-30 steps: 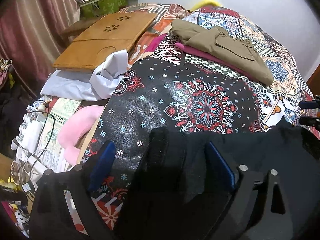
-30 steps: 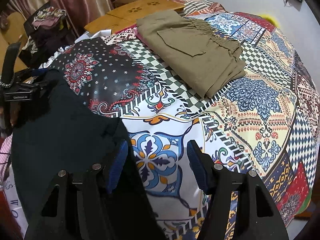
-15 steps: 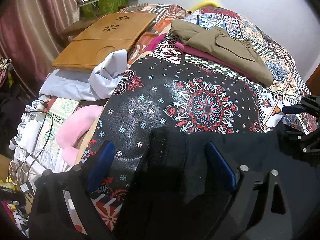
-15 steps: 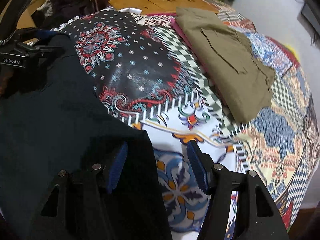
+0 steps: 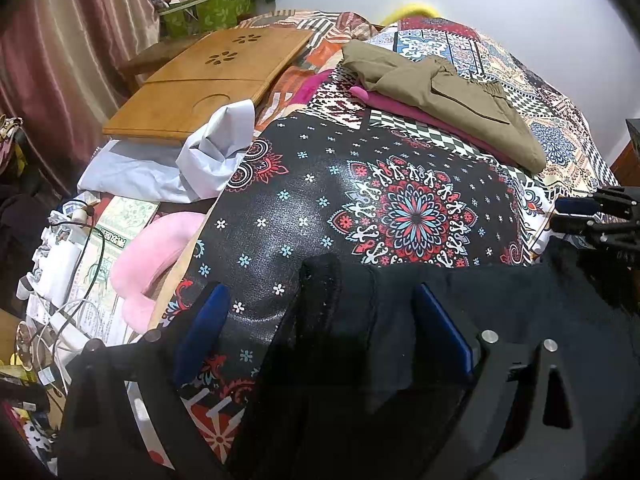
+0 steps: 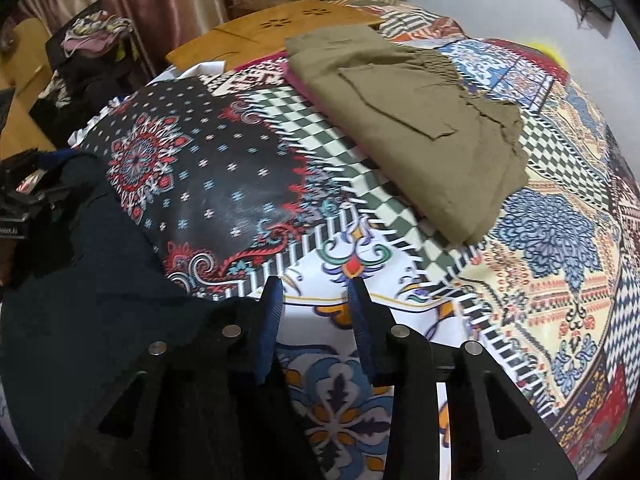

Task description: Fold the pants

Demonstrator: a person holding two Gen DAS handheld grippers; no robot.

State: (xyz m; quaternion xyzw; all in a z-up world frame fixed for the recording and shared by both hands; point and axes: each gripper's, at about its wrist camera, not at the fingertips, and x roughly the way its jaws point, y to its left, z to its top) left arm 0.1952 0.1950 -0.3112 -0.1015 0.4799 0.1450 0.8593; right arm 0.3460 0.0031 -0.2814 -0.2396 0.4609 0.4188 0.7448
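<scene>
The patterned bedspread (image 6: 540,248) covers the bed. The black pants (image 5: 500,312) lie at its near edge, long axis running across between the two grippers; their lower part is cut off and folds are hard to make out. Left gripper (image 5: 320,312): jaws apart, a pants corner between them. Right gripper (image 6: 314,300): jaws closing, only bedspread visible between them.

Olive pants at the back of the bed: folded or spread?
Folded. The olive pants lie as a compact layered rectangle, pocket up, stacked edges showing at the near end, on a magenta cloth.
</scene>
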